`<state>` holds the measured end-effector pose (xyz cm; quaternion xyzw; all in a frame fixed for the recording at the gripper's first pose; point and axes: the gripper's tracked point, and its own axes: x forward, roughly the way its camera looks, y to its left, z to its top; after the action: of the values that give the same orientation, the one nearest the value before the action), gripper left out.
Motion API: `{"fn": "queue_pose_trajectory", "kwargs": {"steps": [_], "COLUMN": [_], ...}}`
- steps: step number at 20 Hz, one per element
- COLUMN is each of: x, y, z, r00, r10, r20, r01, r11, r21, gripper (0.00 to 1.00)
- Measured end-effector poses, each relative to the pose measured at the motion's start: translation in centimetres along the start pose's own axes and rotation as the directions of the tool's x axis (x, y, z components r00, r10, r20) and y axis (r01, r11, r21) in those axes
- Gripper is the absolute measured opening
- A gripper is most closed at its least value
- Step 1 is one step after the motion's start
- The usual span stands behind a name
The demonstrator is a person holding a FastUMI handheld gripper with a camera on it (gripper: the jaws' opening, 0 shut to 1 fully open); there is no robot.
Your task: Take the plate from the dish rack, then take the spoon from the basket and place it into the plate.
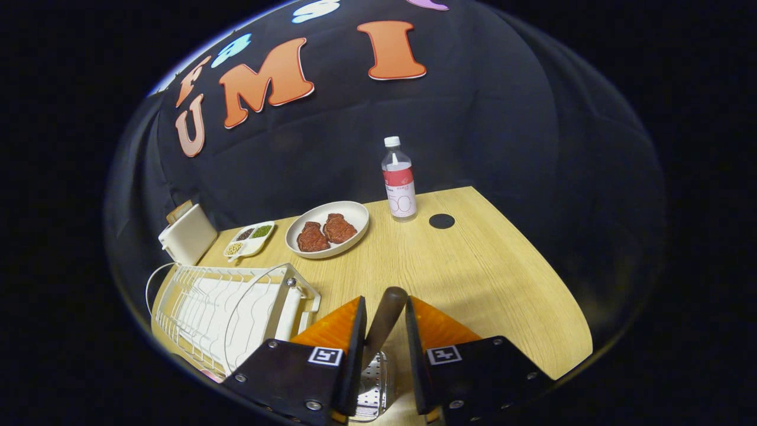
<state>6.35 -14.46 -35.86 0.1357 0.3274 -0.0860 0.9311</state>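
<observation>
Gripper view: fingers [383,316] pinch the spoon [385,316] handle. I lift it clear of the basket [372,390], then carry toward the plate [327,229], keeping it level.

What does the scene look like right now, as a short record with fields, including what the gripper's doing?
gripper: gripper shut on spoon handle, handle upright between the fingers
basket: perforated metal basket below the fingers
dish rack: white wire dish rack beside the fingers
plate: white plate beyond the fingers, holding two brown meat pieces
other items: bottle, sectioned dish, black disc
surface: wooden table
</observation>
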Motion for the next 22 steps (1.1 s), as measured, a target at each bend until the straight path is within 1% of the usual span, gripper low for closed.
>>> {"fn": "queue_pose_trajectory", "kwargs": {"steps": [1,2,3,5,9,15,19,22], "x": [-0.3,-0.5,-1.0,-1.6,-3.7,-8.2,-12.0,-14.6], "y": [0.3,1.1,1.5,1.2,2.1,3.5,5.9,8.4], "z": [0.1,0.3,0.6,1.5,2.6,6.0,7.9,7.9], "r00": [1.000,0.998,0.997,0.997,0.993,0.981,0.965,0.956], "r10": [0.021,0.059,0.071,0.061,0.086,0.086,0.116,0.158], "r20": [-0.006,0.003,0.013,0.051,0.083,0.174,0.235,0.247], "r01": [-0.021,-0.060,-0.072,-0.063,-0.090,-0.088,-0.108,-0.144], "r11": [1.000,0.997,0.996,0.997,0.995,0.996,0.993,0.987], "r21": [0.017,0.041,0.055,0.041,0.038,0.003,-0.049,-0.074], "gripper": [0.28,0.24,0.19,0.13,0.10,0.10,0.10,0.10]}}
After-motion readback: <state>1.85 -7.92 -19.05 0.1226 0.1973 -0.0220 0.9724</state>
